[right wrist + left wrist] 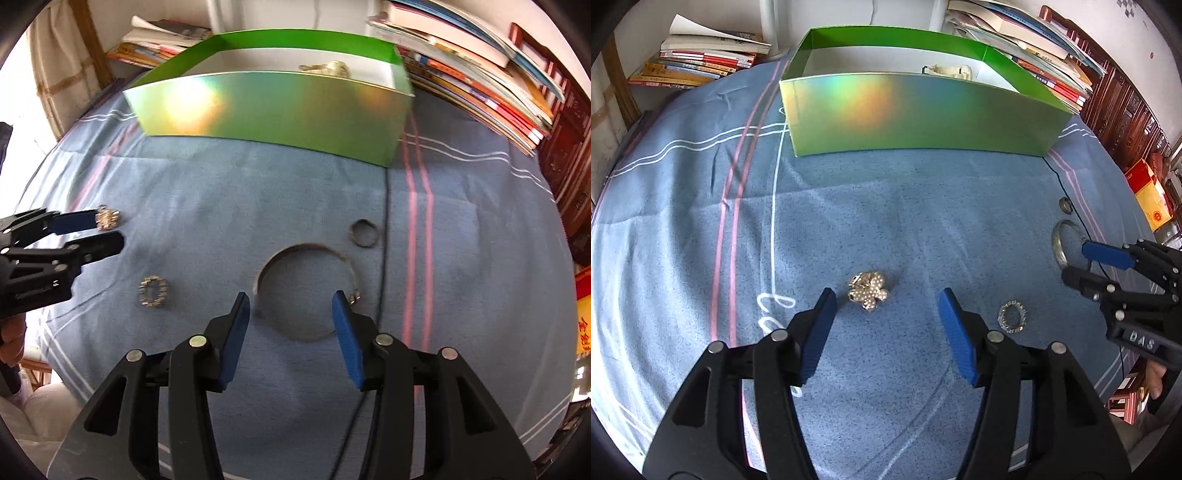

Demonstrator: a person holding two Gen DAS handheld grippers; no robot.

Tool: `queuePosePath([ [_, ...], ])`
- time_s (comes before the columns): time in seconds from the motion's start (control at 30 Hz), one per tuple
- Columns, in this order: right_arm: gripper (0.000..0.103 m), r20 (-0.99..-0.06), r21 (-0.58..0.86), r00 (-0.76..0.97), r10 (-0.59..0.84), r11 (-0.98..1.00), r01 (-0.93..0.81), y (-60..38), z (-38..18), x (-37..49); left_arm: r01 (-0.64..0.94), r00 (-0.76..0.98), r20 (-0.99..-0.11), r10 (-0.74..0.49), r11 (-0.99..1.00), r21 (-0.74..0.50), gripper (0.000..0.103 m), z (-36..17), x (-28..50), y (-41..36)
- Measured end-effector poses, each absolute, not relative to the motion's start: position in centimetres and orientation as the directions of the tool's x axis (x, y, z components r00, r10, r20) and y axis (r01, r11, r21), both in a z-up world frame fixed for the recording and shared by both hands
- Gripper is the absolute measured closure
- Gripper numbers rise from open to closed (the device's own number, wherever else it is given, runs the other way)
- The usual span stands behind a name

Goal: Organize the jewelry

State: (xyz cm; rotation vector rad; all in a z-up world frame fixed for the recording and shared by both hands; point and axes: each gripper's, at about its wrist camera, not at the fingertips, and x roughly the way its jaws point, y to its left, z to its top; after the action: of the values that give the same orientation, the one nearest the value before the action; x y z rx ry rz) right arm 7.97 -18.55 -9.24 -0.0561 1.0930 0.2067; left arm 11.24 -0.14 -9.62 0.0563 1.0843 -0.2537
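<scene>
Left gripper (886, 306) is spread wide, nothing in it, blue ribbed pads hanging over the cloth w/ the flower brooch (868, 291) lying between the fingertips, closer to the left pad, not touched. Right gripper (291, 306) also wide open & empty, its tips straddling the near part of the thin metal bangle (306, 291); can't tell if the right pad touches it. Brooch is gold-tone, petal-shaped, studded w/ small stones. A sparkly stone-set ring (1012, 316) lies flat on the cloth between the two grippers. A plain dark ring (364, 232) sits just beyond the bangle. Blue striped cloth (886, 206), slightly wrinkled. Behind: shiny green holographic box (916, 114), open top, w/ a pale piece (947, 71) inside.
</scene>
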Motion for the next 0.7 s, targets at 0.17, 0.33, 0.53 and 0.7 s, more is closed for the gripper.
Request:
queuePosePath([
  [0.17, 0.057, -0.877, 0.074, 0.453, 0.157, 0.978, -0.196, -18.2, -8.9, 8.3, 0.223, 0.446, -0.878, -0.177, 0.971, -0.082, 0.046, -9.6, 11.4, -0.2],
  [0.33, 0.057, -0.882, 0.079, 0.440, 0.168, 0.974, -0.214, -17.2, -9.2, 8.3, 0.213, 0.452, -0.876, -0.170, 0.974, -0.079, 0.056, -9.6, 11.7, -0.1],
  [0.53, 0.079, -0.879, 0.065, 0.447, 0.165, 0.971, -0.231, -16.7, -9.1, 7.9, 0.199, 0.458, -0.873, -0.165, 0.977, -0.080, 0.080, -9.5, 11.7, 0.6],
  [0.7, 0.100, -0.875, 0.092, 0.444, 0.194, 0.966, -0.243, -16.3, -9.1, 8.0, 0.195, 0.468, -0.871, -0.149, 0.979, -0.062, 0.081, -9.5, 11.5, 0.2],
])
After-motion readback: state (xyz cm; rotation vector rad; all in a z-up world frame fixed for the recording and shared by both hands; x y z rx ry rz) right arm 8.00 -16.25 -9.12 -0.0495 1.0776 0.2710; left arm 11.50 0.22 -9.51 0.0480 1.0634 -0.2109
